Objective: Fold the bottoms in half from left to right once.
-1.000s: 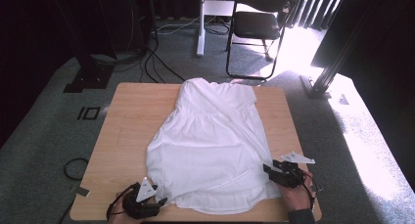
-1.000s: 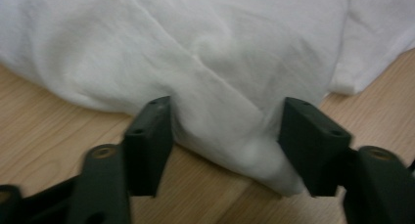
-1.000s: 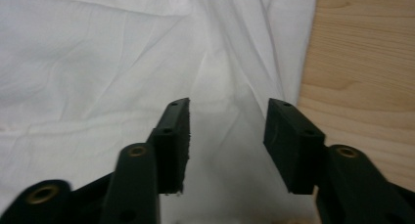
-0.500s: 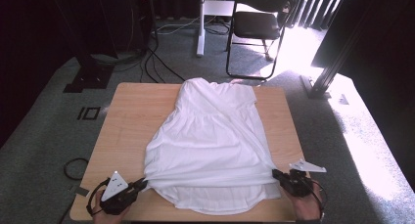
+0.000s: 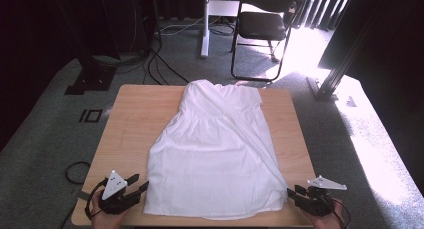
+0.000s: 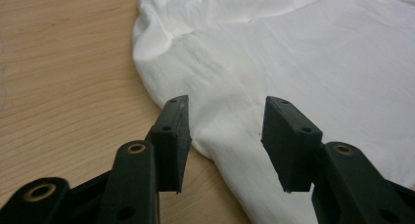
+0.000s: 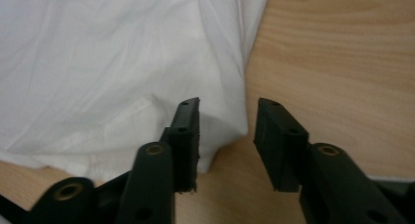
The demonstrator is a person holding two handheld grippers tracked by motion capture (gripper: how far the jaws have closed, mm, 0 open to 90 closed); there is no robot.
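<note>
Both sets of my jaws have just been opening and stand parted with nothing gripped: my left gripper (image 5: 136,186) at one hem corner of the white dress (image 5: 220,154), my right gripper (image 5: 294,193) at the other. Spread flat on the table (image 5: 135,114), it needs both corners pinched squarely, cloth deep between the pads.

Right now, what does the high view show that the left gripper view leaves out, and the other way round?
High view alone: the whole white garment spread flat, neck end far, both hand-held grippers at its near corners, the left hand-held gripper and right hand-held gripper, plus a black chair and floor cables beyond the table.

Left gripper view alone: close up, the open jaws are apart with nothing pinched, and the hem corner lies just ahead of them.

Both: white fabric on the wooden tabletop.
</note>
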